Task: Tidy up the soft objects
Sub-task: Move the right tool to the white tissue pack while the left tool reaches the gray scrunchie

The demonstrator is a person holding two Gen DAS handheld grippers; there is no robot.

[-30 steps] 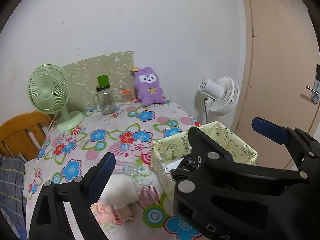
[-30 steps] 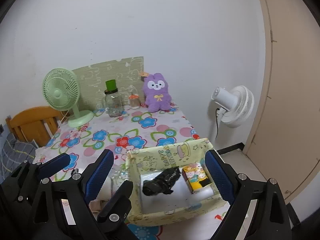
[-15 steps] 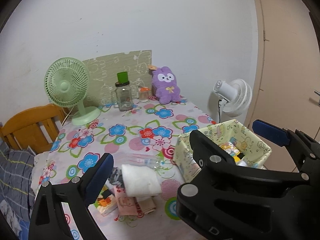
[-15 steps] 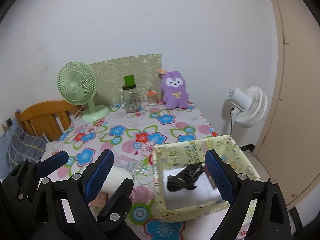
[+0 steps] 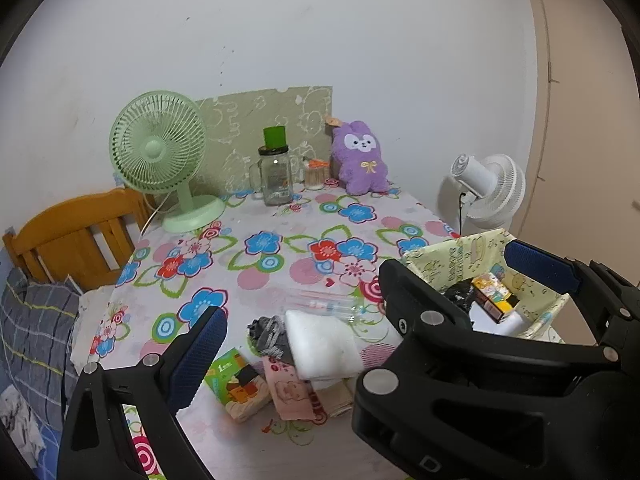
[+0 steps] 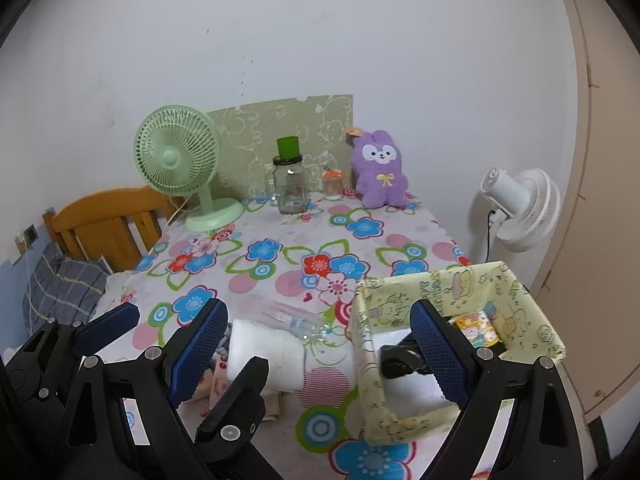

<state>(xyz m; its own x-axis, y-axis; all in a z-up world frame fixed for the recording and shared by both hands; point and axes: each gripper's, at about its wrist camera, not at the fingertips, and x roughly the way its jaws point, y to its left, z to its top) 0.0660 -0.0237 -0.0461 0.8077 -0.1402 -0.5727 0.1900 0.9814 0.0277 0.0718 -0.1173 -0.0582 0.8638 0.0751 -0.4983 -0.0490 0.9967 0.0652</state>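
A white folded towel [image 5: 322, 346] lies on the flowered table near its front, on a pink printed cloth [image 5: 292, 388], with a grey knit item [image 5: 267, 334] and a green snack packet [image 5: 236, 380] beside it. A yellow-green fabric box [image 6: 460, 340] stands at the front right and holds a black item [image 6: 400, 360] and a small colourful pack [image 6: 474, 330]. A purple plush rabbit [image 5: 362, 158] sits at the back wall. My left gripper [image 5: 360, 300] is open and empty above the pile. My right gripper [image 6: 320, 354] is open and empty, with the box between its fingers in view.
A green desk fan [image 5: 160, 152], a glass jar with green lid [image 5: 275, 174] and a small orange-capped jar [image 5: 314, 174] stand at the back. A clear plastic wrapper [image 5: 320, 304] lies behind the towel. A white floor fan [image 5: 488, 190] and a wooden bed frame [image 5: 76, 236] flank the table.
Both grippers have pulled back and swung left, so the pile of soft items and the packet come into view. Both stay open and empty.
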